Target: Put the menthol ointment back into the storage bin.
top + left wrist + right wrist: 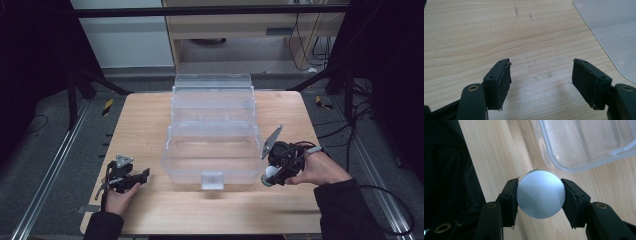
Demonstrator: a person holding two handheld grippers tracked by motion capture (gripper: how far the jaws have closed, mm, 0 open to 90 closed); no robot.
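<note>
My right gripper (539,192) is shut on a round white-capped object (540,193) with a hint of green behind the cap; both pads press its sides. In the high view that gripper (274,176) hovers just off the front right corner of a clear plastic tiered box (212,131), and the white cap (270,172) shows at its tip. The box's rounded rim (574,167) lies just beyond the held object. My left gripper (541,75) is open over bare wood with nothing between its pads. It rests at the table's front left (131,177), apart from the box.
The wooden table (150,120) carries the clear box in its middle, opened out in steps toward the far edge. A corner of the box (614,32) shows at the right of the left gripper view. Dark floor, metal rails and cables surround the table.
</note>
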